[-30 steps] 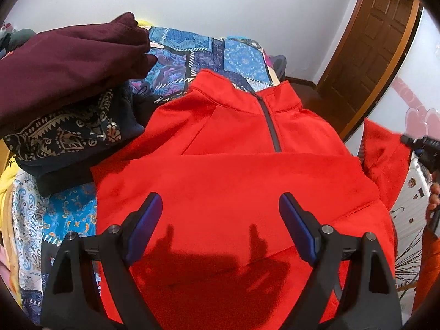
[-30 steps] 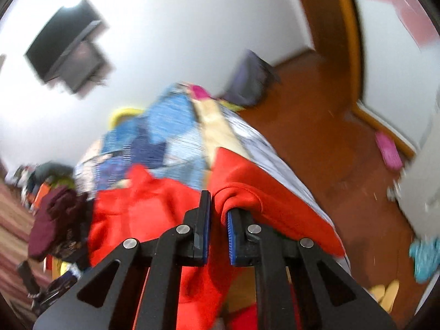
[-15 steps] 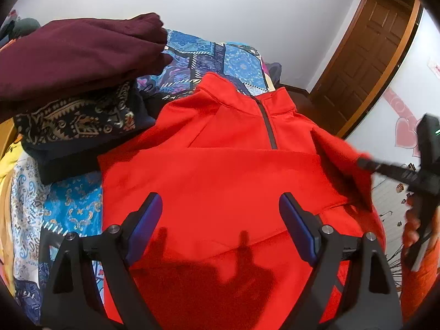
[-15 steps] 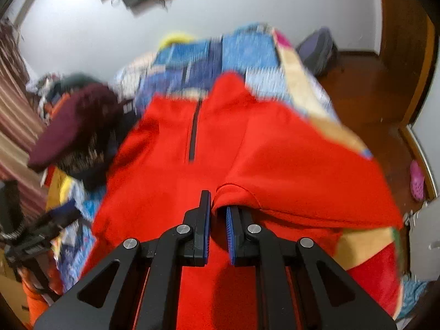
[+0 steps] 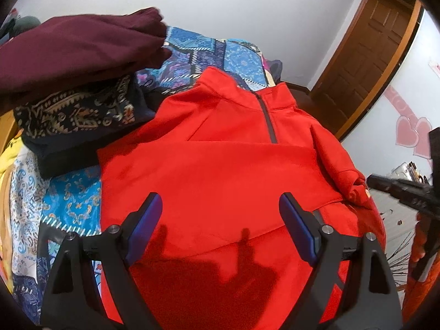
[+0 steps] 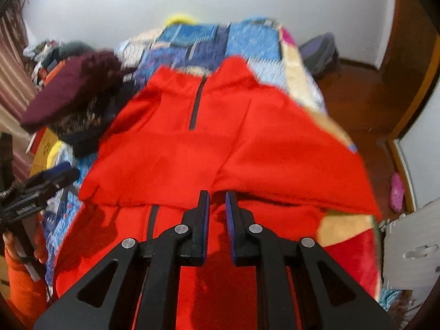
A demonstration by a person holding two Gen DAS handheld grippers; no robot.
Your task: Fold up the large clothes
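Right sleeve's now across the red zip-neck fleece pullover (image 5: 220, 170) on the bed, and the right hand-held gripper (image 6: 217, 206) is opening, cuff freed; left hand-held gripper (image 5: 220, 220) hovers wide, empty.

Home bedroom: patchwork-quilted bed (image 5: 209, 52), wooden door (image 5: 371, 55), clothes pile (image 5: 74, 63).

A red pullover (image 5: 220, 170) with a short dark zip (image 5: 268, 119) lies face up on the patterned bedspread, collar toward the far wall; both sleeves are folded across its front; its hem nearest the cameras.
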